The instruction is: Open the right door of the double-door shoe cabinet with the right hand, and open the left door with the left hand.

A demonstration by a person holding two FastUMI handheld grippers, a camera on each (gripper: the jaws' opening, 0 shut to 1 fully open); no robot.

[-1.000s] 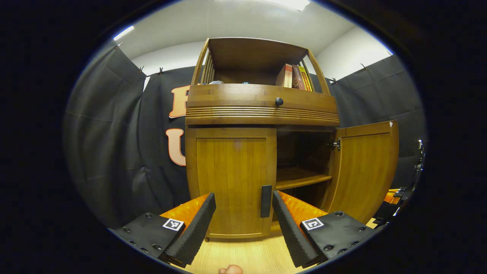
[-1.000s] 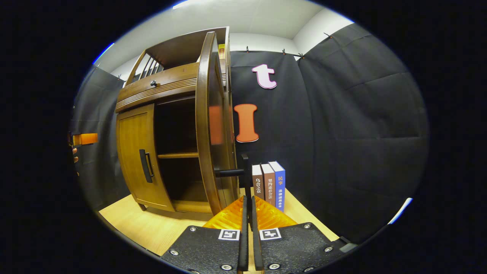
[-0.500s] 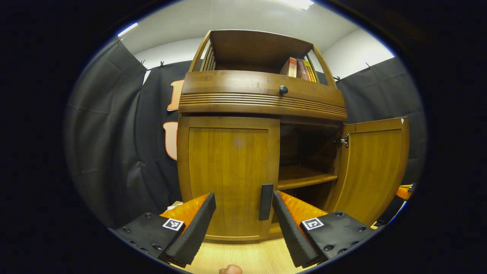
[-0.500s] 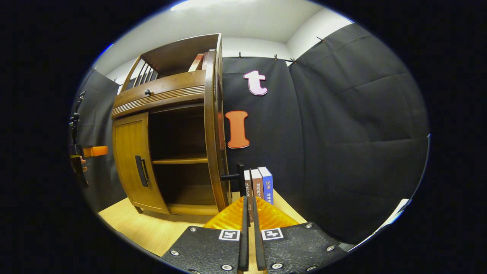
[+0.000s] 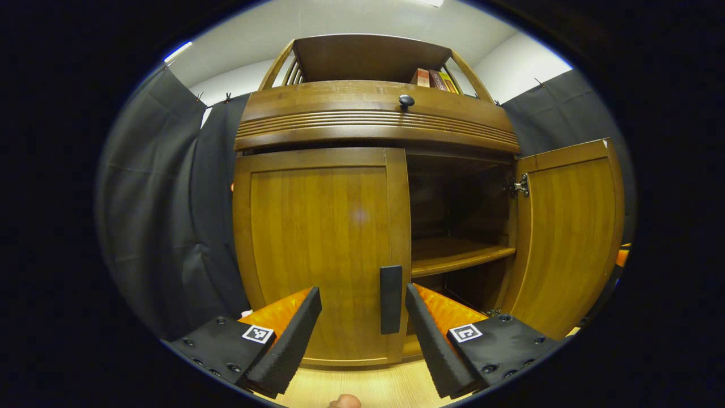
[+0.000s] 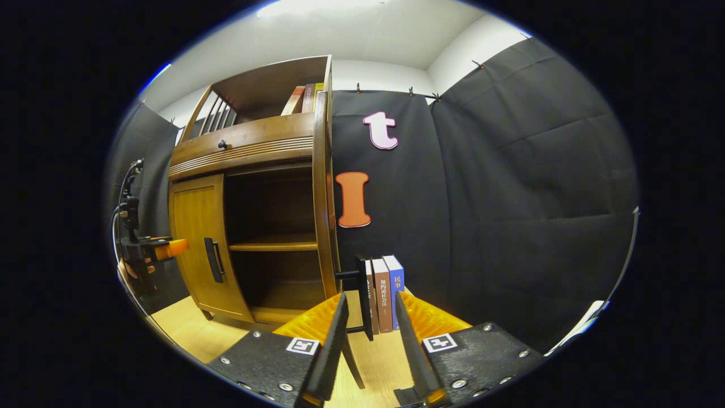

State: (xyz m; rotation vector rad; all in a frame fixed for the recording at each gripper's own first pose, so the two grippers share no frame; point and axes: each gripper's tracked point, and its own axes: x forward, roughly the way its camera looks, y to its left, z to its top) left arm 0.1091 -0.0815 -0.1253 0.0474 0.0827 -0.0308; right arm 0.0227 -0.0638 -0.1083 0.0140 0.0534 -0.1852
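Here the shoe cabinet stands on a pale wooden bench, and its top runs out past the upper edge of the left gripper view. The left door is shut, flat toward that camera; its handle is a dark upright bar near the door's right edge, long axis vertical. The left claw has its fingers wide apart, with the handle seen between them. Whether either finger touches the handle cannot be told. At the bottom edge a fingertip of the person's hand is cut off.

The right door is swung open to the right, hinged at its near-left edge, its inner face showing; its lower corner is cut off. Behind it the inside is dark, with one shelf visible and the back hard to make out.

In the right gripper view the right door is seen edge-on, upright, with its handle sticking out toward the books standing by the cloth wall. The right claw is parted, fingers on either side of that handle, not pressing it. Far left, the left claw is near the left door, partly cut off.
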